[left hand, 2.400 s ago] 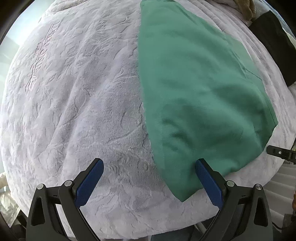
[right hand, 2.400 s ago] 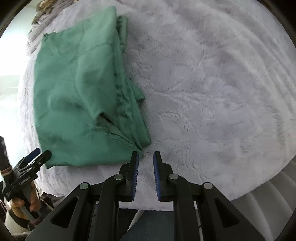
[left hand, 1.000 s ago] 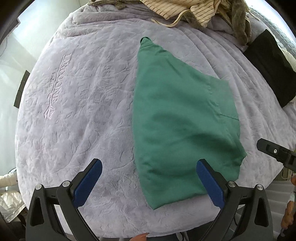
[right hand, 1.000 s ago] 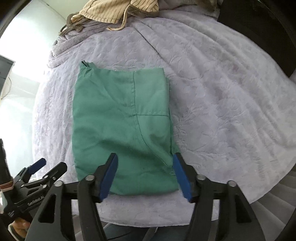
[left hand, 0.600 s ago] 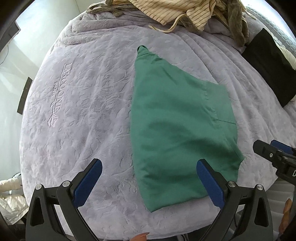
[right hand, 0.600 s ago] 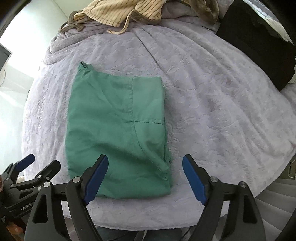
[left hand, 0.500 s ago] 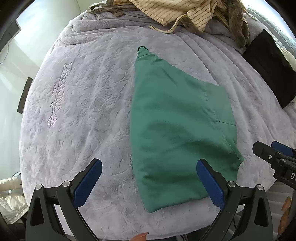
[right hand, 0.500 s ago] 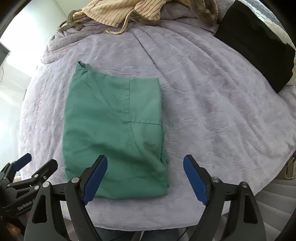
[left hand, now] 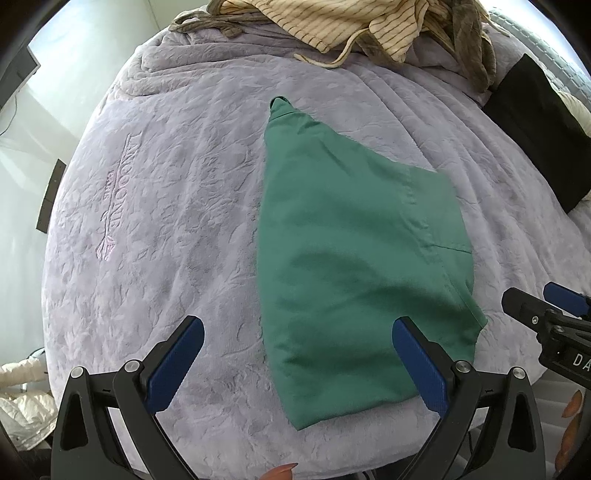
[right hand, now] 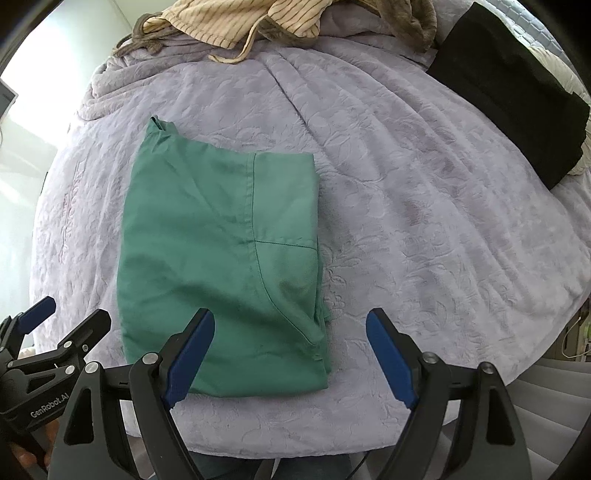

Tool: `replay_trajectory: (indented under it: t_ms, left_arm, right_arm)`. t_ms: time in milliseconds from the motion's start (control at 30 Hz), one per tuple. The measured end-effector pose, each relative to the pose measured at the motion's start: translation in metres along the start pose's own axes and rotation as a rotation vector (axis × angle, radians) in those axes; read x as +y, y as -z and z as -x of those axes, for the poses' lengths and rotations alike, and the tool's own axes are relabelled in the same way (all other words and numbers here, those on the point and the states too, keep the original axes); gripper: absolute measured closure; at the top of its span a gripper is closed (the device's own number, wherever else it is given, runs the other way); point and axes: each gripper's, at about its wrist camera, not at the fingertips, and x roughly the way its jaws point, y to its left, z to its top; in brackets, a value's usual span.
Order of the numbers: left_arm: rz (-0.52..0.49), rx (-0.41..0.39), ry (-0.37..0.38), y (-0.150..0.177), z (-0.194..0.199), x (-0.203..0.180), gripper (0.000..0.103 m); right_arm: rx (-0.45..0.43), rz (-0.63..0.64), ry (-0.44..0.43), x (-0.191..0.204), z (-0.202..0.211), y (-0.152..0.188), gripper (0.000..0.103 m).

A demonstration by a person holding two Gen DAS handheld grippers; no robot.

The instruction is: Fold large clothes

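Observation:
A green garment (left hand: 354,258) (right hand: 221,266) lies folded into a flat packet on the lilac bedspread (left hand: 166,221) (right hand: 424,221), near its front edge. My left gripper (left hand: 295,358) hangs open above the packet's near left corner, with nothing between its blue pads. My right gripper (right hand: 290,350) is open too, held above the packet's near right corner and clear of the cloth. Each gripper shows at the edge of the other's view: the right gripper (left hand: 546,317) and the left gripper (right hand: 55,332).
A pile of striped cream and grey-brown clothes (left hand: 369,26) (right hand: 258,22) lies at the far end of the bed. A black folded item (left hand: 535,136) (right hand: 517,92) rests at the far right. The bed's front edge drops away just below the grippers.
Both grippers have risen away from the bed, so the garment looks smaller. The right gripper's jaws have spread wider.

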Motion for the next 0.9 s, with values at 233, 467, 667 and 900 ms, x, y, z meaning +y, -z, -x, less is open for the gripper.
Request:
replay_trajectory:
  t_ms: [233, 467, 667, 900]
  left_arm:
    - [-0.007, 0.000, -0.002, -0.0016, 0.0000, -0.0008, 0.001]
    - [-0.007, 0.000, -0.004, -0.0019, 0.0001, -0.0001, 0.001]
    - [-0.005, 0.001, -0.003, -0.0020, 0.0005, 0.0000, 0.001]
    - [-0.008, -0.001, -0.003, -0.0025, 0.0005, 0.0001, 0.001]
  right_arm:
    - [0.005, 0.001, 0.001, -0.0007, -0.0012, -0.0023, 0.017]
    - [0.006, 0.002, 0.000, 0.0005, -0.0017, -0.0023, 0.017]
    - [0.007, 0.008, 0.000, 0.0027, -0.0013, -0.0032, 0.017]
    - [0.008, 0.012, -0.001, 0.0053, -0.0008, -0.0048, 0.017]
